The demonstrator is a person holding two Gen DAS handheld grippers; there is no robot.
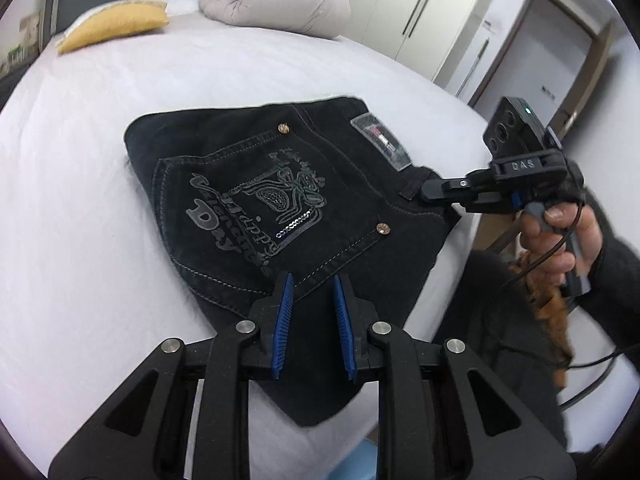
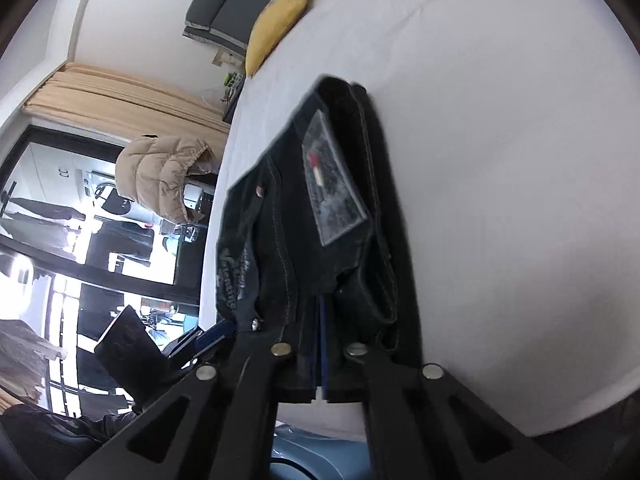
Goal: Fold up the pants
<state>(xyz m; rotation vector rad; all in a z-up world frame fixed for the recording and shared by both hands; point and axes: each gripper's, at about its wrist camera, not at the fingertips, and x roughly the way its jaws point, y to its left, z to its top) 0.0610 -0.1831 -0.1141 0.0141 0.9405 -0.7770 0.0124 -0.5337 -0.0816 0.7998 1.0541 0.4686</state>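
Black jeans (image 1: 280,208) lie folded into a compact stack on the white bed (image 1: 80,200), back pocket with grey embroidery facing up. My left gripper (image 1: 314,284) is open, its blue pads (image 1: 285,304) just above the stack's near edge, holding nothing. My right gripper (image 1: 430,192) comes in from the right and is shut on the jeans' waistband edge by the belt loop. In the right wrist view the jeans (image 2: 320,216) fill the middle, and the right gripper (image 2: 322,308) is closed with dark fabric between its fingers.
A yellow pillow (image 1: 116,26) and a rolled beige duvet (image 1: 276,0) lie at the bed's far end. The bed edge runs close to the jeans on the right. White wardrobe doors (image 1: 408,8) stand behind. A beige jacket (image 2: 164,176) hangs by the window.
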